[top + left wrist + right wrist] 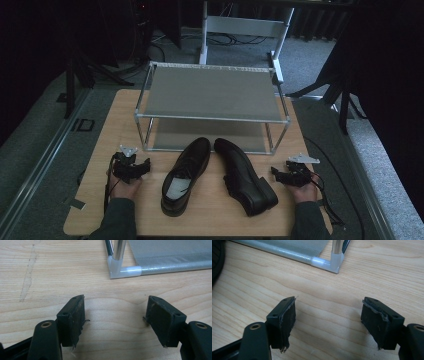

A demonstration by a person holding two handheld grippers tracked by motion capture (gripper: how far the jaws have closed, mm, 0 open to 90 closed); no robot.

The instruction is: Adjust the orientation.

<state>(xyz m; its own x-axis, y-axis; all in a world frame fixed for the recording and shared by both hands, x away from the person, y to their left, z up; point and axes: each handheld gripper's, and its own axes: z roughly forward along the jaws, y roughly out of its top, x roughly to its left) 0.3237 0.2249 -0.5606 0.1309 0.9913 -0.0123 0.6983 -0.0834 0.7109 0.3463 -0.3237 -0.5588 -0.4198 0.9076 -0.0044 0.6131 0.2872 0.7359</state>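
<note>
Black jaws of the left gripper (131,167) and right gripper (295,173) gape wide over bare wood, holding nothing. Between them lie two black shoes (187,175) (245,175), near but untouched. Both hands rest on the table (95,150), flanking the shoes before the rack (210,92).

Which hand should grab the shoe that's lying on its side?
Probably the right gripper. Its jaws are open and empty, and it sits right beside the tipped-over shoe. The left gripper is also open, but the upright shoe lies between.
</note>
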